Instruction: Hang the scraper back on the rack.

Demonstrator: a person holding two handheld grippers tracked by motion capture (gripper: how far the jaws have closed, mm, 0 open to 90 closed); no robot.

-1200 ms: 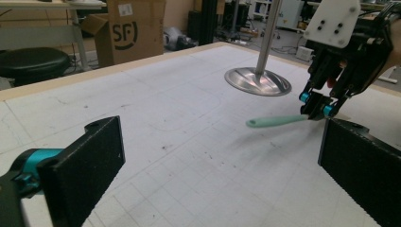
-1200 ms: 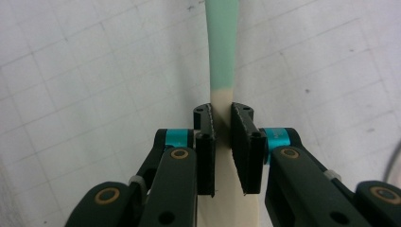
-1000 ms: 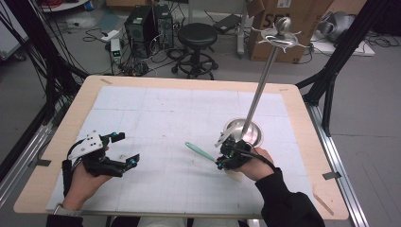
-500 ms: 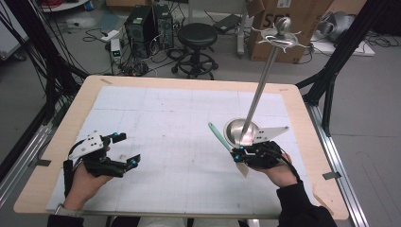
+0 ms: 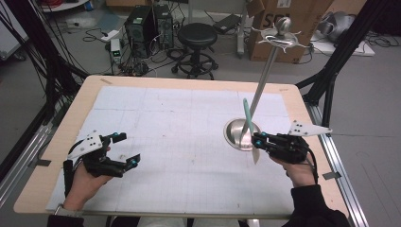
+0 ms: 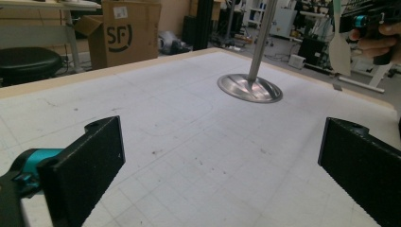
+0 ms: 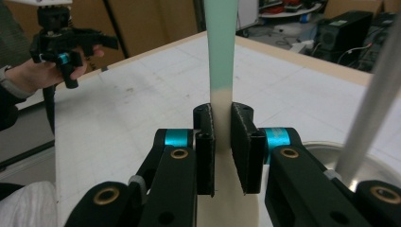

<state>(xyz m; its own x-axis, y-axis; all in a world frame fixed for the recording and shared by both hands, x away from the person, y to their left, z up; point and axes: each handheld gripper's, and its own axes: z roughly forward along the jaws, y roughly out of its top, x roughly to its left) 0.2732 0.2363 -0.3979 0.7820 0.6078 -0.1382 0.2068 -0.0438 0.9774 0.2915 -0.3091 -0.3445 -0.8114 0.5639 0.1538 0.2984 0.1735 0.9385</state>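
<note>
A spatula (image 5: 247, 114) with a teal handle and a cream blade stands nearly upright, handle up, in front of the metal rack's pole (image 5: 264, 78). My right gripper (image 5: 257, 140) is shut on the spatula just above its blade, beside the rack's round steel base (image 5: 231, 128). In the right gripper view the pads clamp the cream neck of the spatula (image 7: 222, 56) between them, right gripper (image 7: 222, 142). My left gripper (image 5: 126, 147) rests at the table's front left, open, nothing between its jaws. In the left gripper view, the left gripper (image 6: 222, 175) faces the base (image 6: 249, 89).
The rack's pole leans right and ends in a ring of hooks (image 5: 279, 37) above the table's far edge. A white gridded mat (image 5: 179, 127) covers the wooden table. A stool (image 5: 198, 35), boxes and cables lie on the floor beyond.
My right gripper has carried the spatula to the right, past the rack's base, and turned it from lying slanted to nearly upright. The left gripper has stayed put.
</note>
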